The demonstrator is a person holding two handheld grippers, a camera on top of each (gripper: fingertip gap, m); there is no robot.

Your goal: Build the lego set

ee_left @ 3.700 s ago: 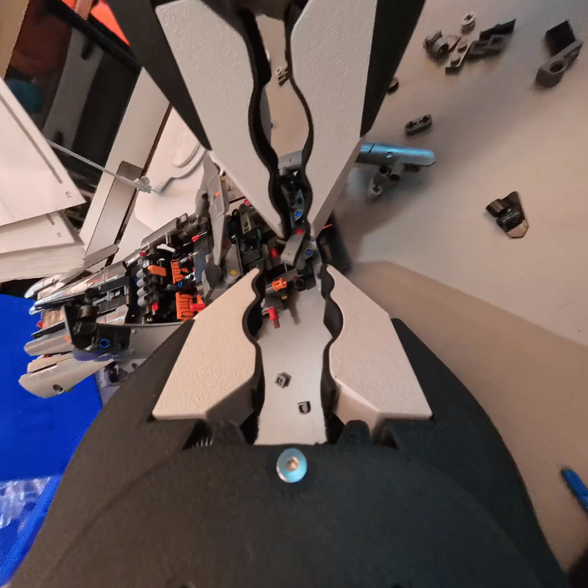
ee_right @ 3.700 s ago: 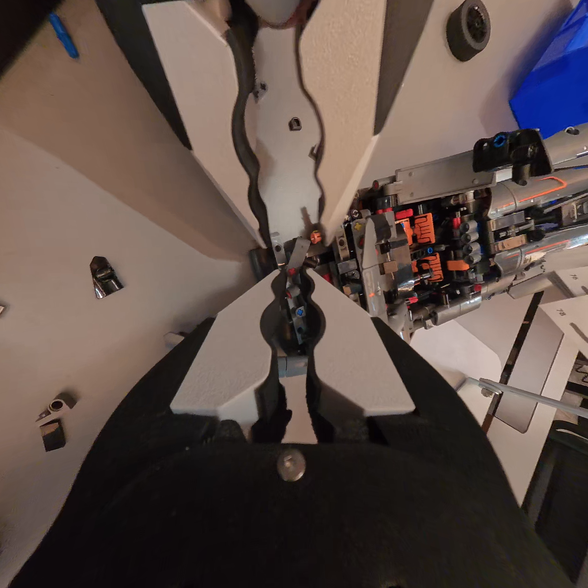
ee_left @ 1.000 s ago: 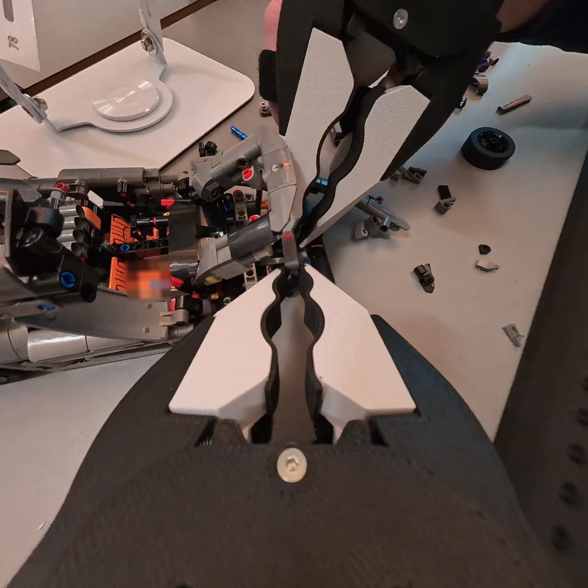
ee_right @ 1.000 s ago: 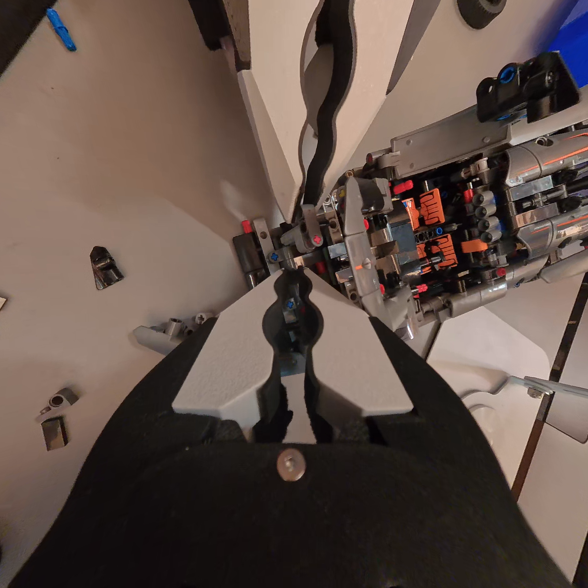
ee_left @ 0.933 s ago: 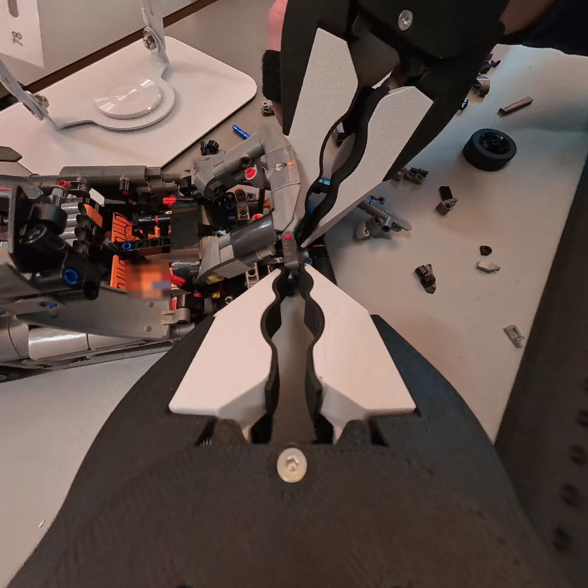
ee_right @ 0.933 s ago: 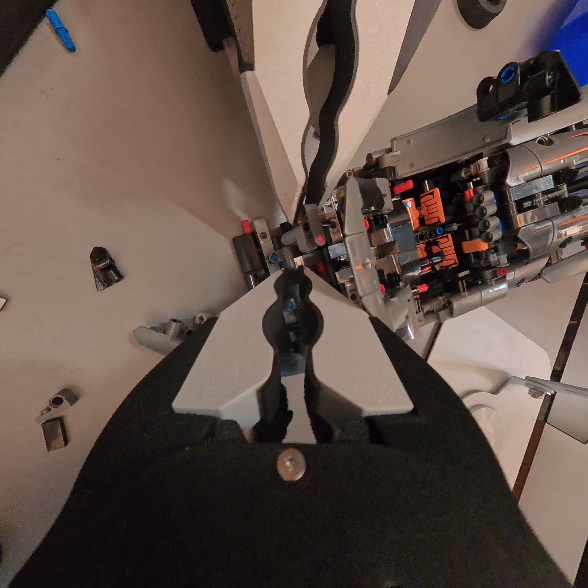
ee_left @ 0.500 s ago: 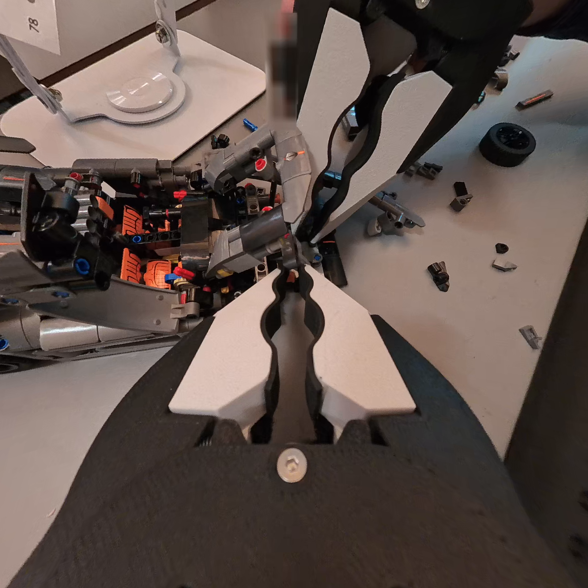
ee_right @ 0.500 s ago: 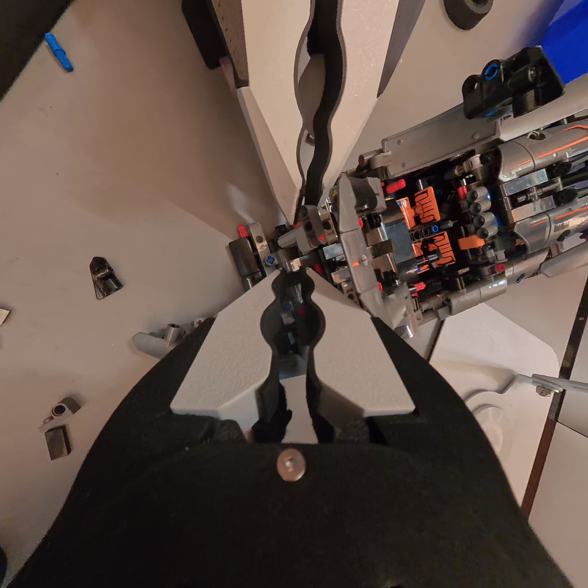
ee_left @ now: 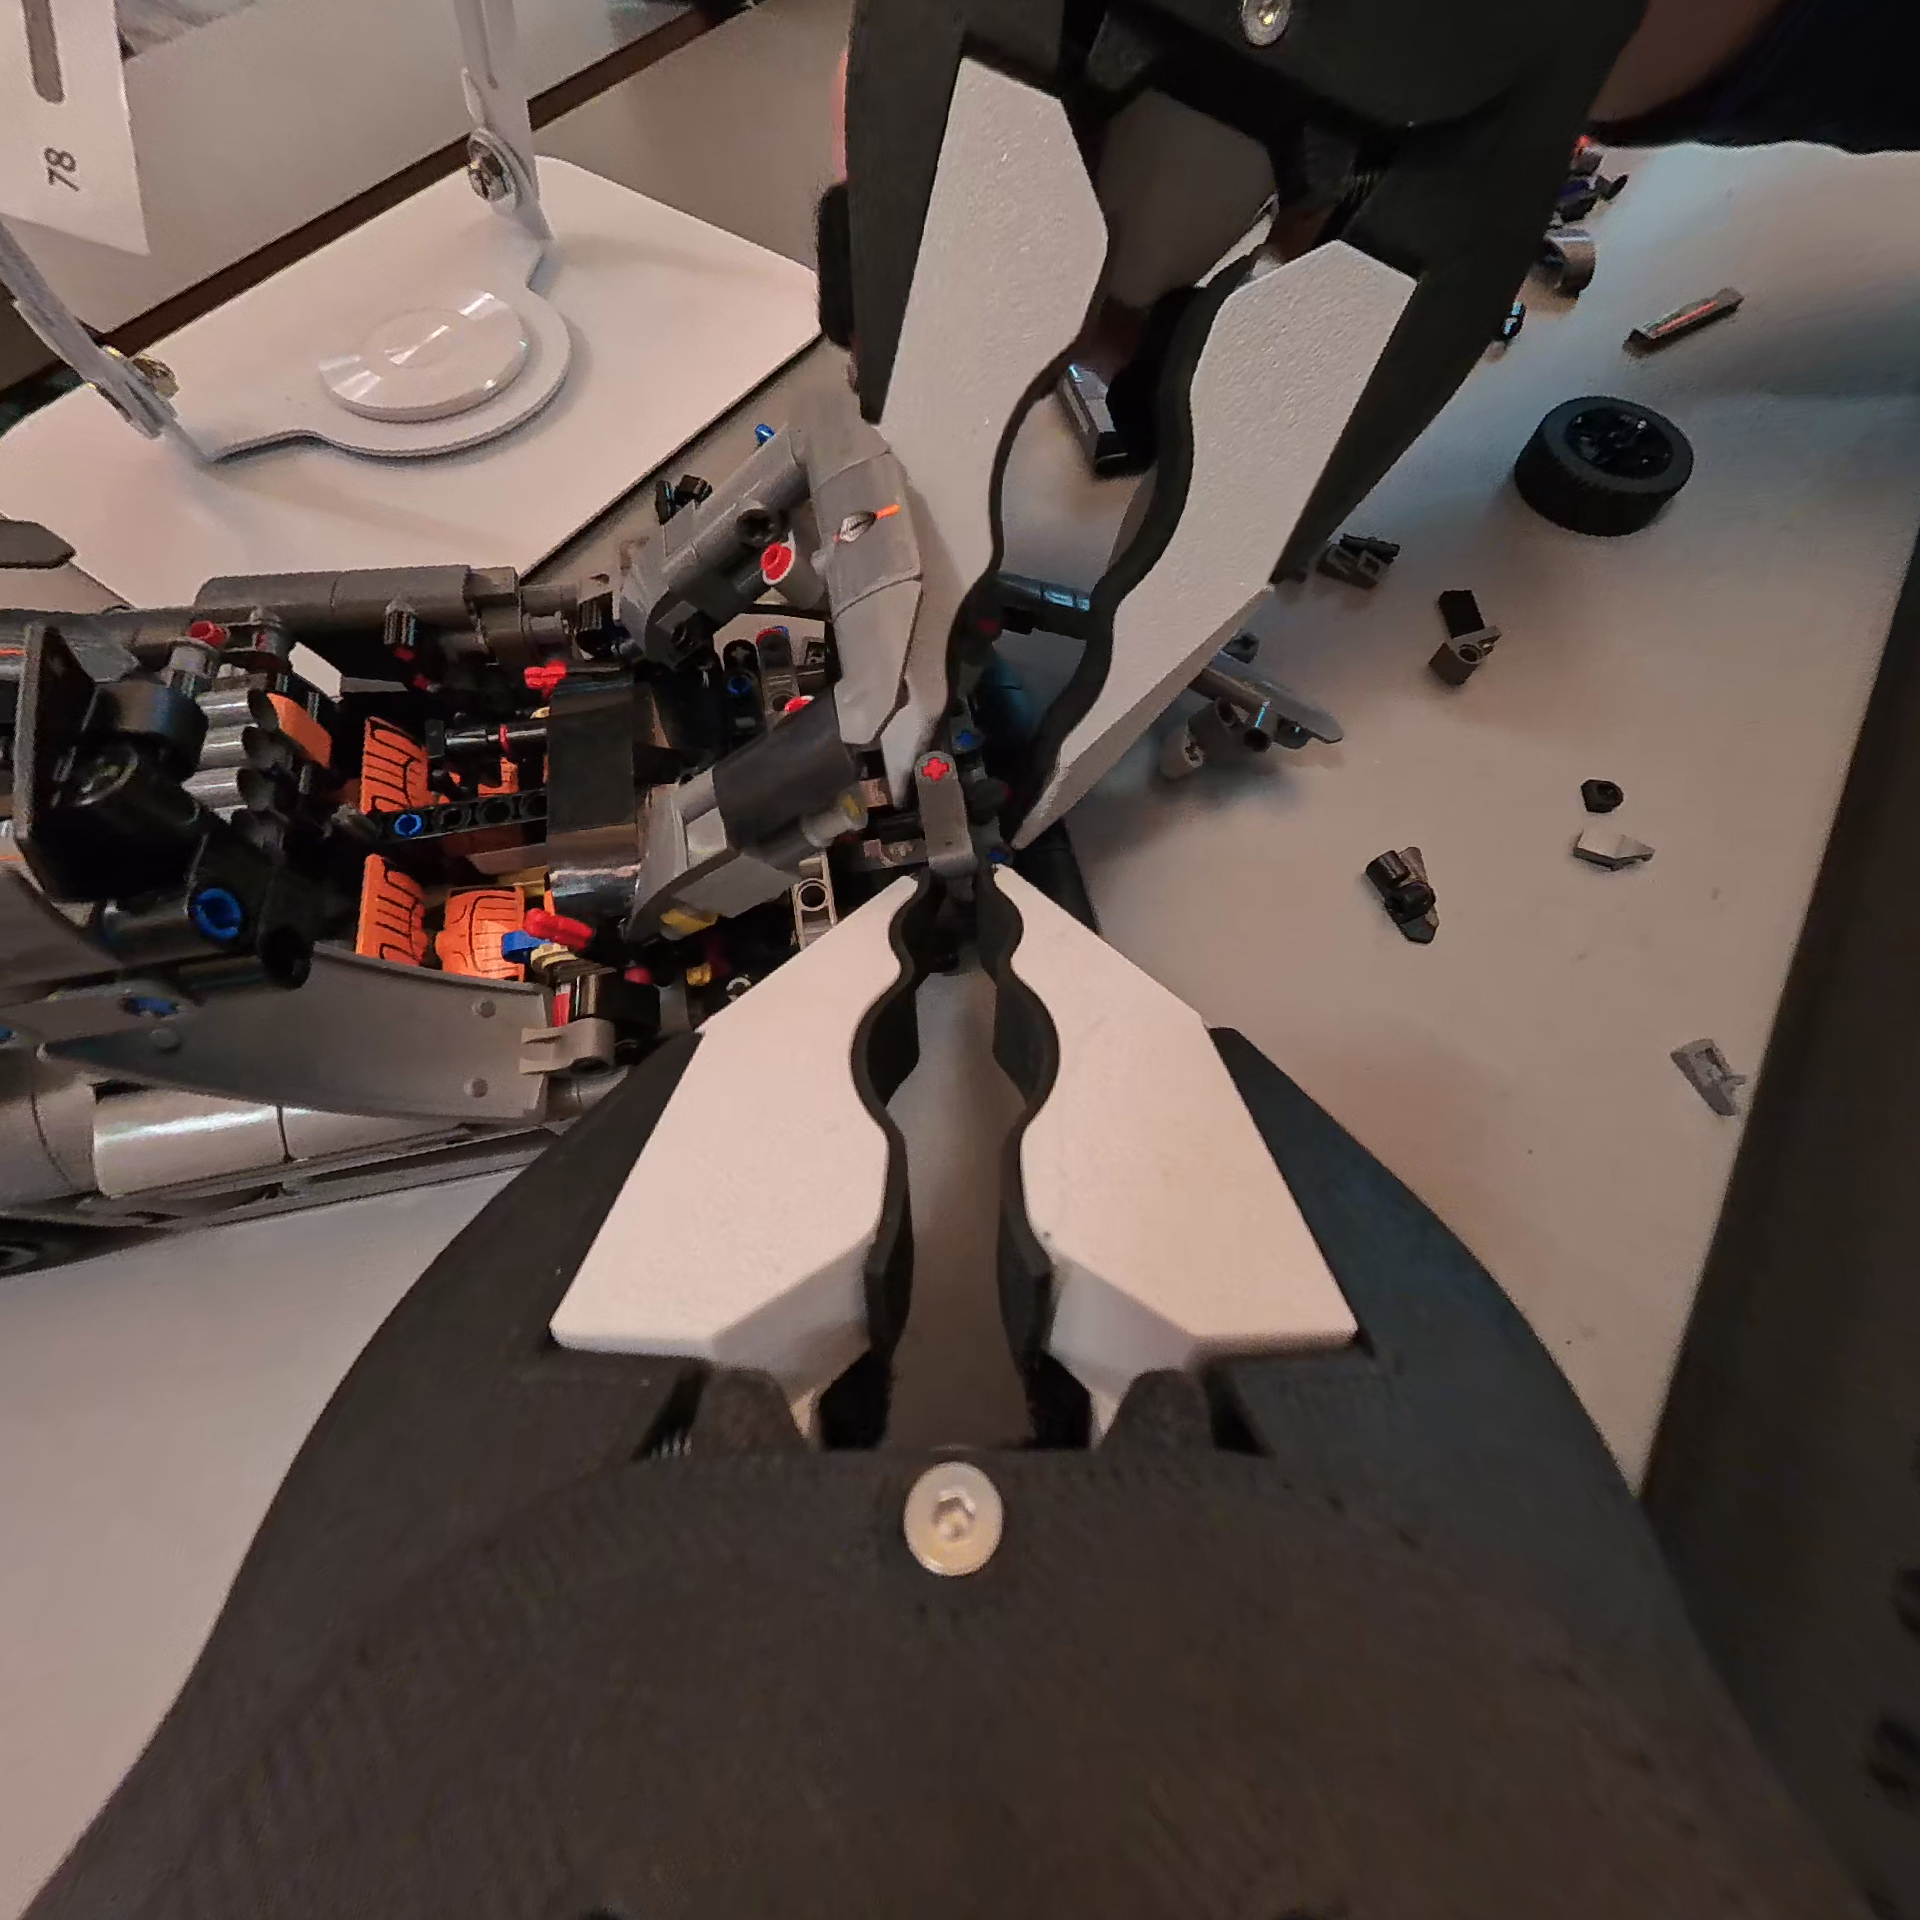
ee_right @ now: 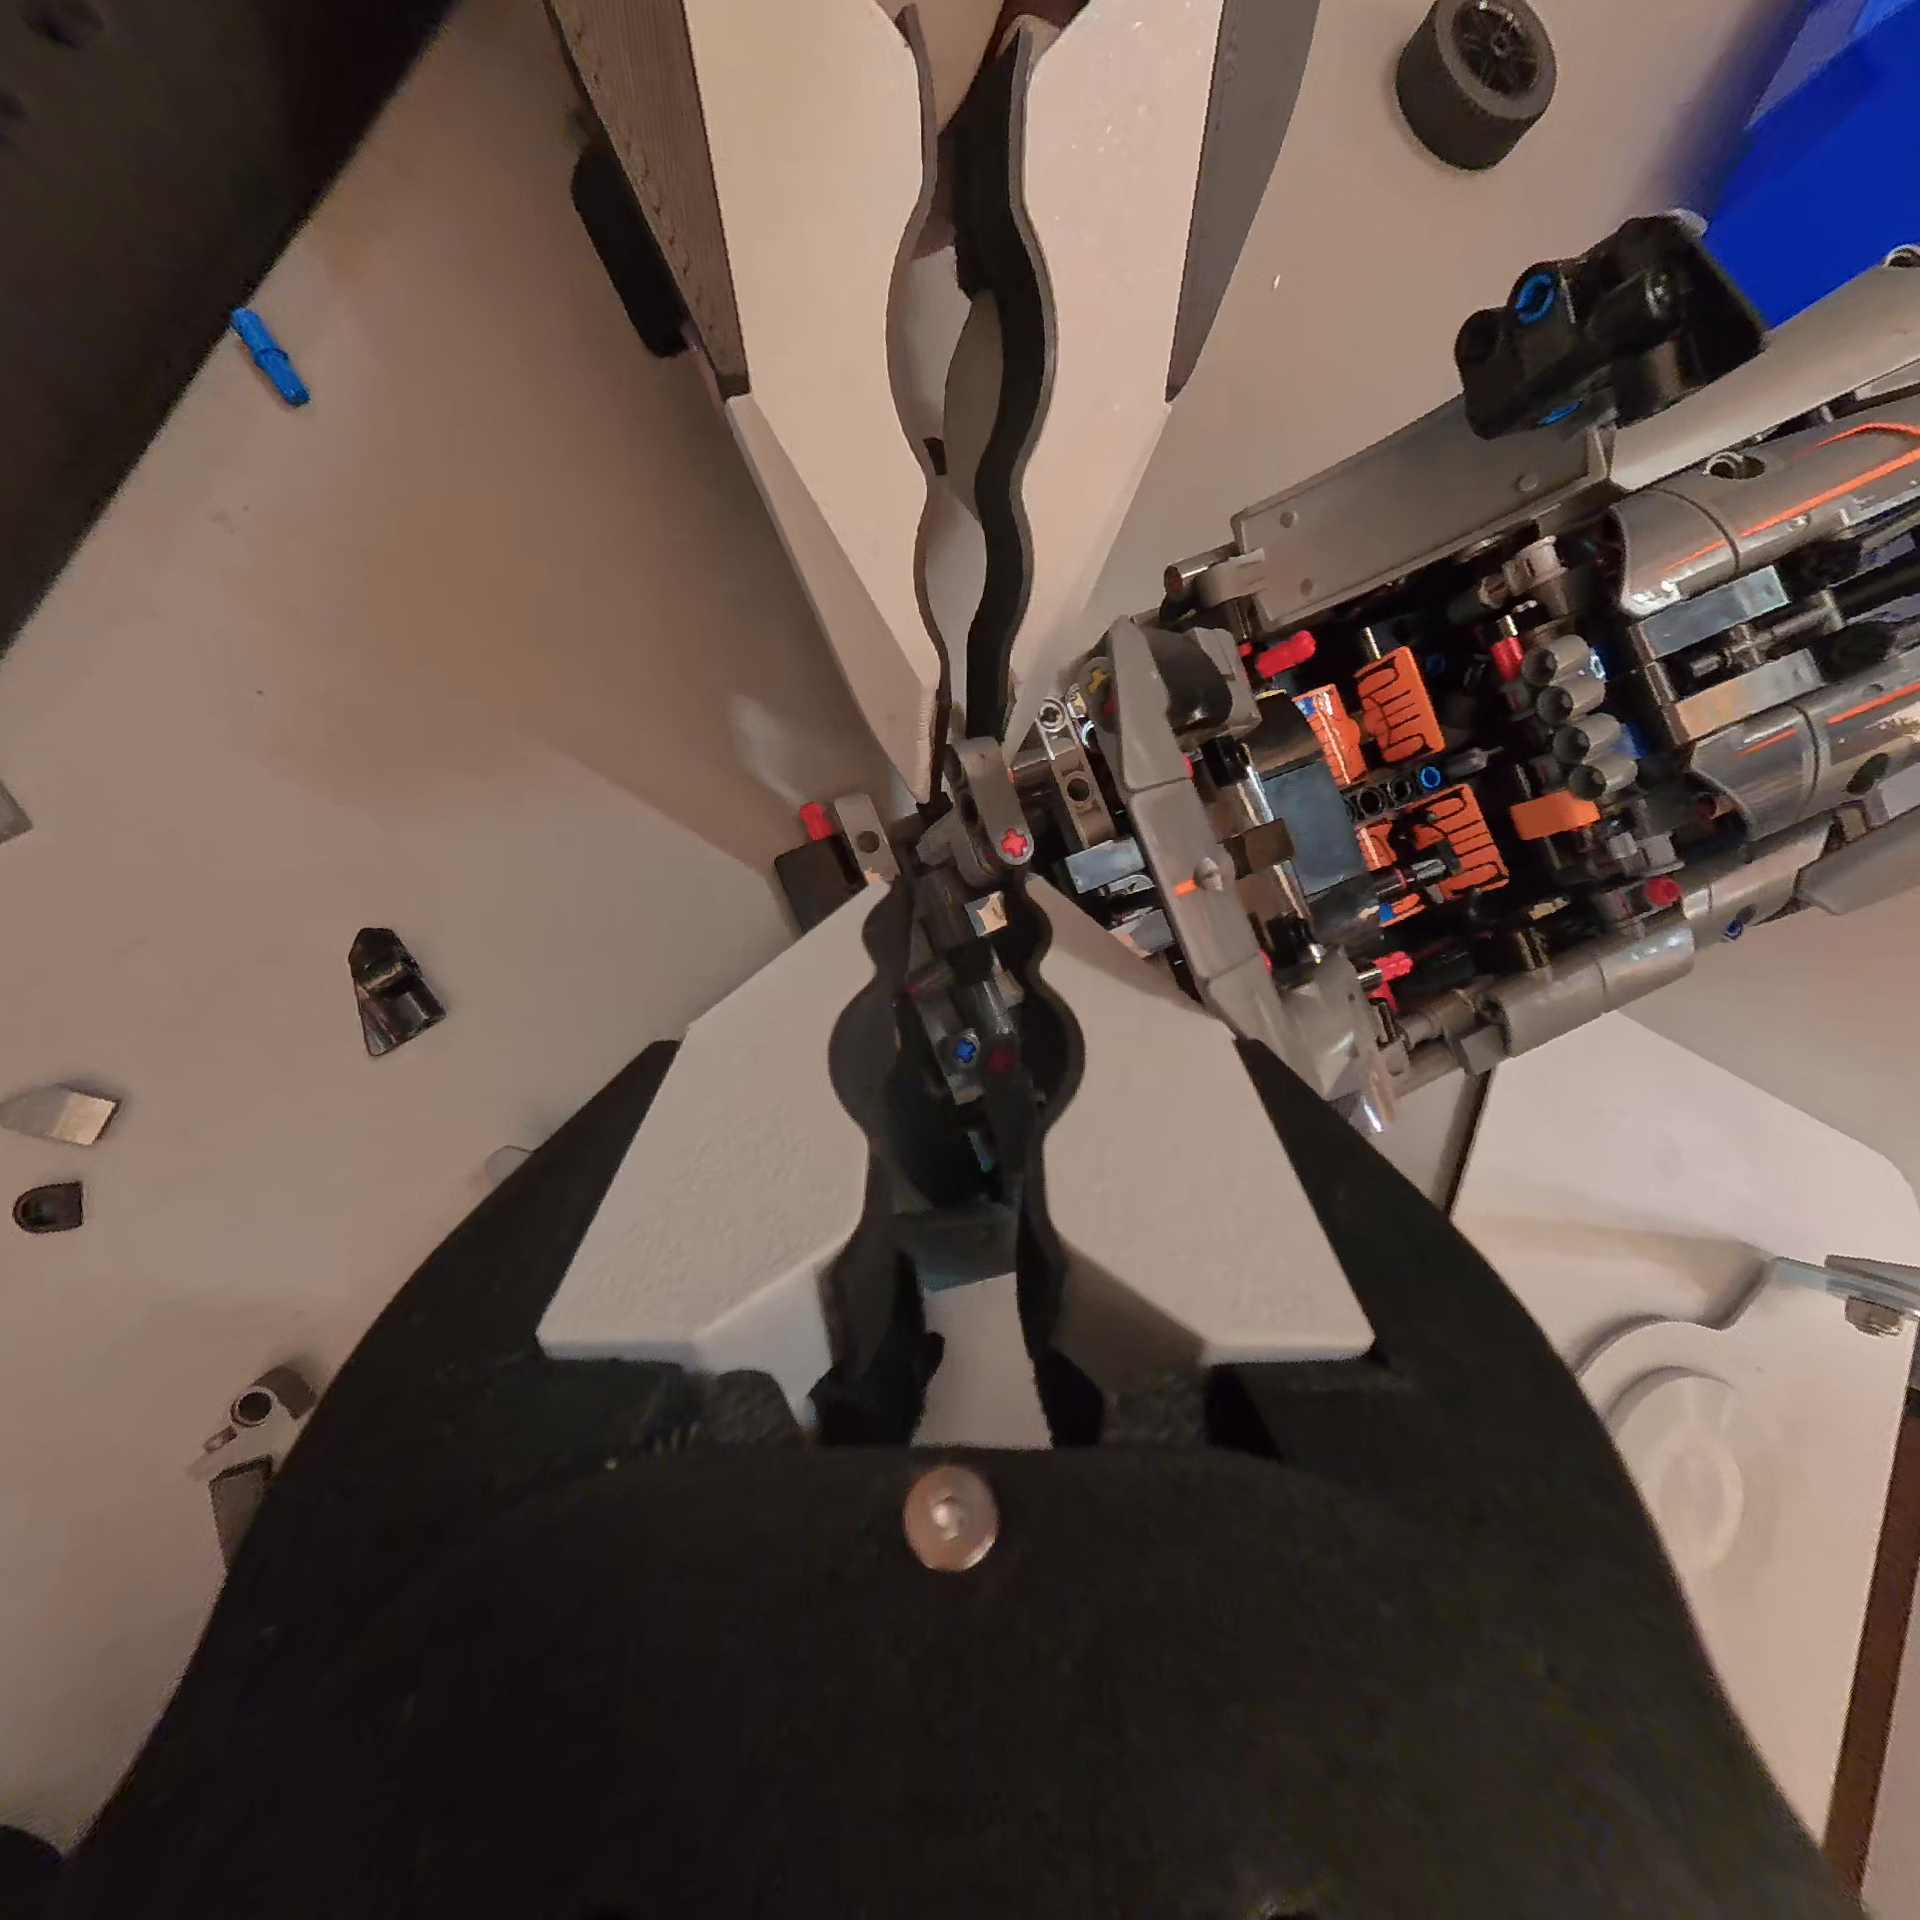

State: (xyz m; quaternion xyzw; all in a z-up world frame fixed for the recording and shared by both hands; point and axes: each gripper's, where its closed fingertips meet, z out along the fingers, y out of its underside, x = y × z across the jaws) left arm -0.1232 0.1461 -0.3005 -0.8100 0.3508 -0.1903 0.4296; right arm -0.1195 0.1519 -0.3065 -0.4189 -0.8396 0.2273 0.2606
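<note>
Lego car model (ee_left: 436, 831), a long grey body with orange and black parts showing inside, lies on its side on the white desk (ee_left: 1455, 935), and both tools meet at its open end. The small grey connector with a red cross-axle end (ee_left: 940, 795) at that end is the landmark for what follows.

The left tool (ee_left: 961, 888) comes in from just below the connector with its fingers drawn together on the connector's lower tip. The right tool (ee_right: 961, 914) faces it from the far side of the connector; its fingers are closed on a dark stack of beams and pins (ee_right: 966, 997) belonging to the same end of the model. In the left wrist view the right tool (ee_left: 997, 821) descends steeply, tips beside the connector.

The step in hand looks like seating or turning this connector on the frame. To do it well, I would keep the right tool as the steady brace, push with the left tool along the axle's own line, and avoid twisting, since a thin link could pop off sideways. The grip should stay near the fingertips so the joint remains visible.

Loose parts lie on the desk to the right of the connector, among them a black wheel (ee_left: 1605, 468).
</note>
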